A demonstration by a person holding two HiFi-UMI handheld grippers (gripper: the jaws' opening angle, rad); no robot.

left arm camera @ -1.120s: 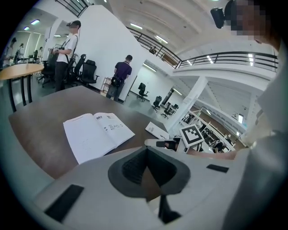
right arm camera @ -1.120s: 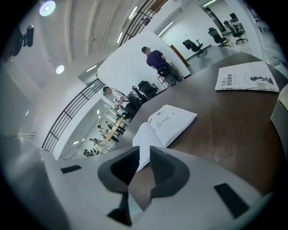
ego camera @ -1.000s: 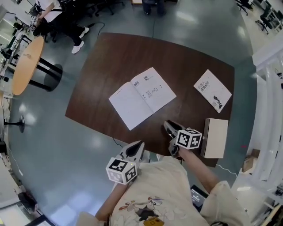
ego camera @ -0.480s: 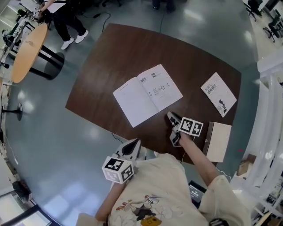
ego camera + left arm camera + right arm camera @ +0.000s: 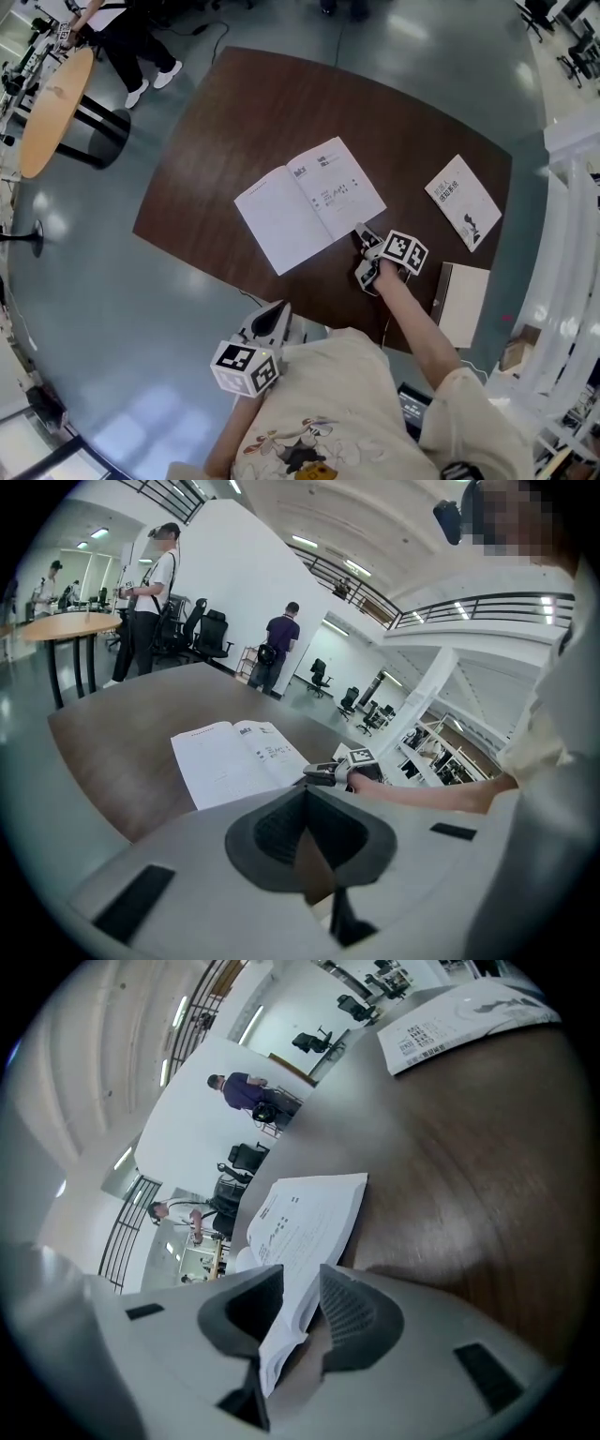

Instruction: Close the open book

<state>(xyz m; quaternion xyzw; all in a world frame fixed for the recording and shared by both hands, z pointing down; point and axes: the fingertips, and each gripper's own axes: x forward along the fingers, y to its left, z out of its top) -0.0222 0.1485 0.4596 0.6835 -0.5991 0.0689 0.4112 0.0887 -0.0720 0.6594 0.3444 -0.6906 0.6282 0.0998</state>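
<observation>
Booklet and box lie apart from open book.

White open book, black print, on dark brown wood-grain table; glossy grey-blue floor; my cream shirt bears a floral print.

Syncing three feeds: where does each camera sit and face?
Head view: on the person's head, facing down at the table, open book, left gripper, right gripper; shirt, right forearm show.
Left gripper view: on the left gripper, over its shut jaws toward the book; right forearm shows.
Right gripper view: on the right gripper, jaws just opened around the book's corner; no body shows.
Shared: all see the book.
</observation>
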